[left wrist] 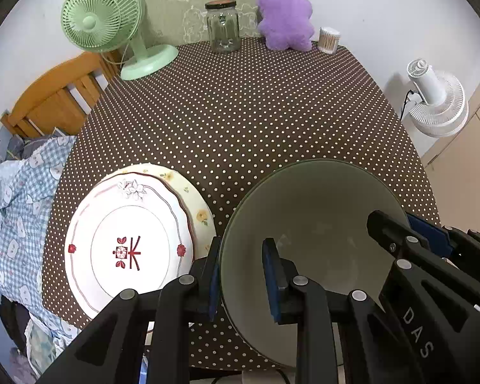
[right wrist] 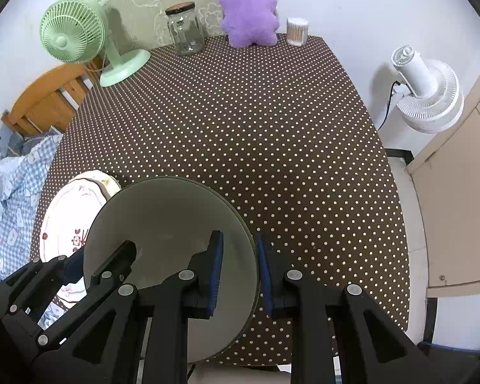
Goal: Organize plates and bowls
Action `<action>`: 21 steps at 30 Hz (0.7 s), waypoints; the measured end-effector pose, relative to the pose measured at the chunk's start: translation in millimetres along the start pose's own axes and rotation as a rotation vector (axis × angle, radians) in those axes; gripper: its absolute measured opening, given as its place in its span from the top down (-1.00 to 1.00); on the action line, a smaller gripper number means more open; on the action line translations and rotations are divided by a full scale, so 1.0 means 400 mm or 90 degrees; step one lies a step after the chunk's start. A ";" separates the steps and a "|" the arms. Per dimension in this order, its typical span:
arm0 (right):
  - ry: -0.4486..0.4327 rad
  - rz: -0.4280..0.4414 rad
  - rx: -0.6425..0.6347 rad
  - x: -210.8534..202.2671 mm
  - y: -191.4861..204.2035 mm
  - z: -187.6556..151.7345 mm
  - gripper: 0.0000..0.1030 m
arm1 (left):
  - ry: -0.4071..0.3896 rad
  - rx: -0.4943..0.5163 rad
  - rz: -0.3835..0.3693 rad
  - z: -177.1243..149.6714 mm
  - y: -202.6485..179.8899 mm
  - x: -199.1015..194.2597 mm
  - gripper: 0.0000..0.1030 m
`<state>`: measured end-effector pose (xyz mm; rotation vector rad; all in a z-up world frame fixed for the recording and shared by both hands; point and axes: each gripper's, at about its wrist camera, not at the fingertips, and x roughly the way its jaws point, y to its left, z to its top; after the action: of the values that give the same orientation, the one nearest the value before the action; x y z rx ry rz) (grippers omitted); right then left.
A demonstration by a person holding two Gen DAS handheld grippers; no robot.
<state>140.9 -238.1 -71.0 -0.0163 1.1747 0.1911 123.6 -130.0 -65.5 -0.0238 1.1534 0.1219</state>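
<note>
A grey-green bowl (left wrist: 316,224) sits near the front edge of the dotted table; it also shows in the right wrist view (right wrist: 163,217). My left gripper (left wrist: 243,275) straddles the bowl's left rim, one finger outside and one inside, jaws apart around it. My right gripper (right wrist: 238,272) straddles the bowl's right rim the same way; its fingers (left wrist: 396,240) show in the left wrist view. Left of the bowl, a white plate with red flowers (left wrist: 128,243) lies stacked on a cream floral plate (left wrist: 195,204); the white plate also shows in the right wrist view (right wrist: 70,211).
On the brown dotted tablecloth (left wrist: 256,112), along the far edge stand a green fan (left wrist: 105,25), a glass jar (left wrist: 222,27), a purple plush toy (left wrist: 284,12) and a cotton-swab box (left wrist: 329,40). A white fan (left wrist: 438,102) stands off the right side. A wooden chair (left wrist: 54,96) and checked cloth (left wrist: 19,198) are left.
</note>
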 end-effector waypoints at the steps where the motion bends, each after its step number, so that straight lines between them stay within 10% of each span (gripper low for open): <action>1: 0.002 -0.001 -0.001 0.003 0.001 0.000 0.51 | 0.003 -0.002 -0.001 0.002 0.001 0.005 0.57; 12: 0.014 -0.018 -0.004 0.034 0.019 0.009 0.51 | 0.016 -0.004 -0.021 0.005 0.022 0.039 0.57; 21: 0.026 0.013 0.026 0.037 0.005 0.015 0.25 | 0.010 0.013 -0.078 0.014 0.037 0.031 -0.24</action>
<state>151.3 -233.2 -82.1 0.0272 1.2190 0.1856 132.0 -113.7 -74.1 -0.0780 1.1665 0.0015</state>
